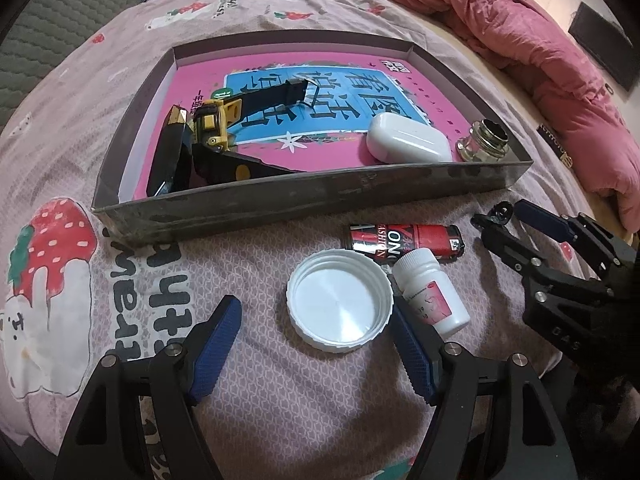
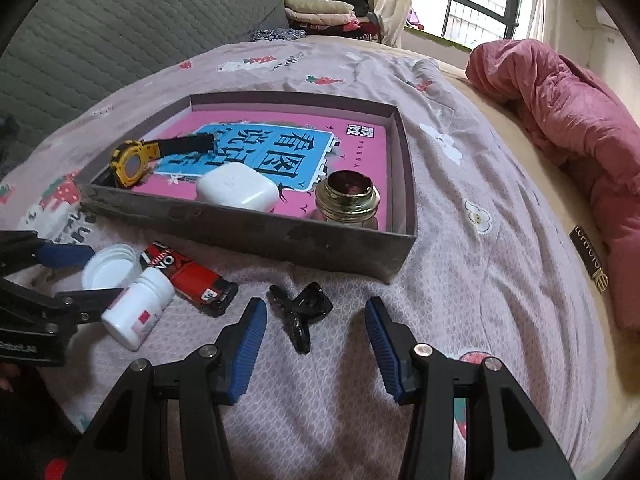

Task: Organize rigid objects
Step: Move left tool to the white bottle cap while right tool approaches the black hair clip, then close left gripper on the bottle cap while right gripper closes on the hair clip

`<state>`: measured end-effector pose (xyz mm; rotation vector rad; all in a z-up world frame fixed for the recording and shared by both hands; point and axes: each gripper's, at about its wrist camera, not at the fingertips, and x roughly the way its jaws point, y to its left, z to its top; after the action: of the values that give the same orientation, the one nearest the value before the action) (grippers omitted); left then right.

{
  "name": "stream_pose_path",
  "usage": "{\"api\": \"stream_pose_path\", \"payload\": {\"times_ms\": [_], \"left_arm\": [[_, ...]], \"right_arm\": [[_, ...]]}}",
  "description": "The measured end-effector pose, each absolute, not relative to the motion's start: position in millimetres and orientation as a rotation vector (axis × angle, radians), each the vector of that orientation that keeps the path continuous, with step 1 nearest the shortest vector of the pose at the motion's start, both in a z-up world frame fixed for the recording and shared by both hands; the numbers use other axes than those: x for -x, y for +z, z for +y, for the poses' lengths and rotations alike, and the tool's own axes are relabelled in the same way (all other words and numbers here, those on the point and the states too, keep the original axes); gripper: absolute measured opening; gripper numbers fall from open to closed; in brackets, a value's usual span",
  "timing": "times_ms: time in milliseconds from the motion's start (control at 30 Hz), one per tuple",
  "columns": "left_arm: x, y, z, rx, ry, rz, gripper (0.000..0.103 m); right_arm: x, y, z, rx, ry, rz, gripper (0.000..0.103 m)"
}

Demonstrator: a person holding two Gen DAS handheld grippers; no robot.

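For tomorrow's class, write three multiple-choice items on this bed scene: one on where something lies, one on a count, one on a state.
1. Where does the white earbud case lie?
A. inside the shallow box
B. on the bedspread beside the lighter
C. between the right gripper's fingers

2. How many loose things lie on the bedspread in front of the box?
A. two
B. four
C. six

3. How does the left gripper stand?
A. shut on the pill bottle
B. open, around the white lid
C. shut and empty

Answers:
1 A, it rests on the pink lining.
2 B: lid, red lighter, white pill bottle, black clip.
3 B, both pads stand clear of the lid's rim.
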<state>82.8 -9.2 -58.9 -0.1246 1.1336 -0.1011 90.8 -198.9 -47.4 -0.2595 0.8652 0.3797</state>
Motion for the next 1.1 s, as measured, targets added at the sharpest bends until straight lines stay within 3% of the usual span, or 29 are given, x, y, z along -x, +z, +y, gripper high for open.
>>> {"api": "stream_pose_path", "payload": {"times_ms": [200, 633, 1100], "left_arm": [[-84.7, -61.2, -8.4, 0.132, -0.098, 1.132, 0.076], [-89.0, -64.2, -6.4, 0.145, -0.095, 1.129, 0.076], [-89.2, -67.1, -7.6, 0.135, -0.094, 1.108, 0.075]], "right_arm": [[-93.1, -52.0, -194.7, 0.295, 0.381, 0.854, 0.049], [-93.9, -53.9, -187.5, 0.324, 0.427, 0.830, 0.026], [-93.9, -43.4, -209.7, 0.146, 0.439, 0.864, 0.026]]}}
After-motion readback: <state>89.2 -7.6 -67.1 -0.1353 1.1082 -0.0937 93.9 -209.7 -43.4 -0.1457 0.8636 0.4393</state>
